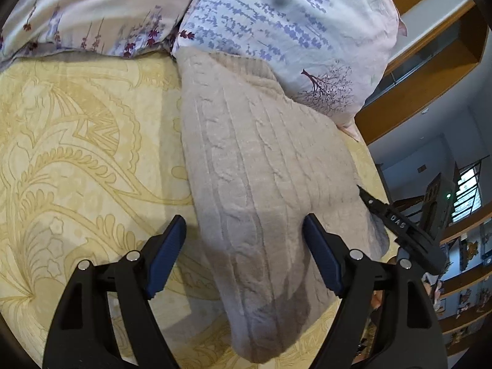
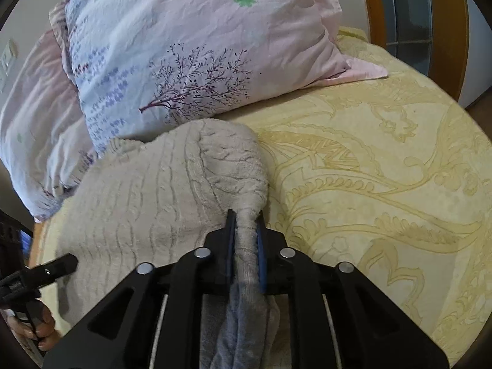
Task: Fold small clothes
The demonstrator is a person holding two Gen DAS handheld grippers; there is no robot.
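A beige cable-knit sweater (image 1: 264,166) lies on the yellow patterned bedspread (image 1: 77,160), its far end against a pillow. My left gripper (image 1: 244,230) is open, its blue-padded fingers either side of the sweater's near part, just above it. My right gripper (image 2: 246,230) is shut on a bunched fold of the sweater (image 2: 172,184), which is lifted and rolled over toward the left. The right gripper also shows in the left wrist view (image 1: 399,224) at the sweater's right edge. The left gripper's finger tip (image 2: 61,261) shows at the left of the right wrist view.
Floral pillows (image 1: 276,24) lie at the head of the bed, also in the right wrist view (image 2: 200,52). A wooden headboard (image 2: 446,30) stands behind. Wooden shelves (image 1: 430,61) and room clutter are off the bed's right side. Bedspread (image 2: 384,169) stretches right of the sweater.
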